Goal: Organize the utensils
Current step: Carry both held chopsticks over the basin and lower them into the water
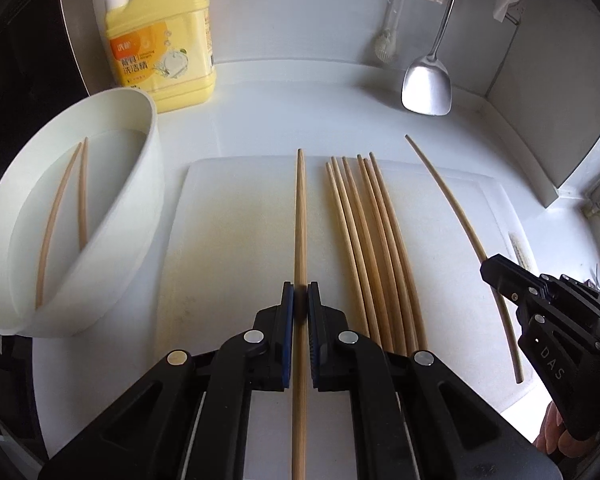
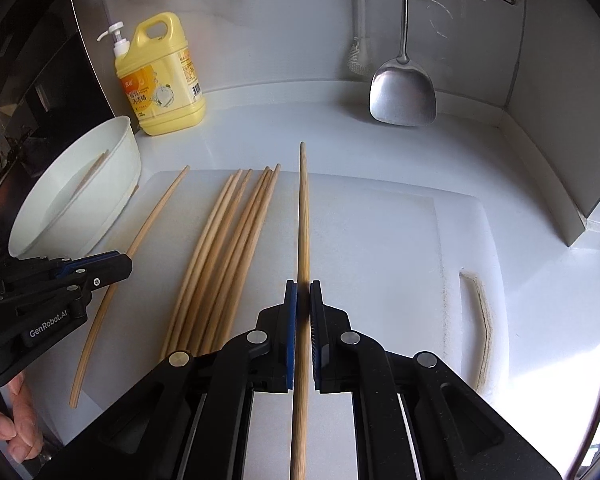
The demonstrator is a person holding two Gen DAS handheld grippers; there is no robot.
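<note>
Item 1. Left gripper [image 1: 301, 294]: black body, blue pads, fingers closed to a narrow gap with one chopstick clamped between them. The lettering "GenRobot.AI" is read on its side in the right wrist view.

Item 2. Left-held chopstick [image 1: 301, 216]: pale wood, running straight forward from the jaws, its tip over the far edge of the cutting board.

Item 3. Right gripper [image 2: 303, 294]: same make, fingers likewise drawn nearly together on a single chopstick. "DAS" is read on its housing in the left wrist view.

Item 4. Right-held chopstick [image 2: 304, 216]: its tip is seen past the board's far edge, over the counter.

Item 5. Chopstick bundle [image 1: 370, 240]: about six loose sticks, laid roughly parallel on the board, between the two held sticks.

Item 6. Cutting board [image 1: 228, 208]: white plastic, faintly yellow-stained, with a slot handle at its right end.

Item 7. White basin [image 1: 100, 240]: at the left of the board, touching or just beside its edge. Two chopsticks [image 1: 66, 208] are held inside; the bottom looks wet, though this cannot be confirmed.

Item 8. Detergent bottle [image 1: 162, 40]: yellow, white pump top, orange label with Chinese characters too small to be read with certainty; a barcode is seen on its side. It stands behind the basin against the wall.

Item 9. Metal spatula [image 1: 427, 84]: hung against the back wall, blade near the counter [image 1: 300, 120].

Item 10. Bottle brush [image 2: 358, 60]: hung left of the spatula.
</note>
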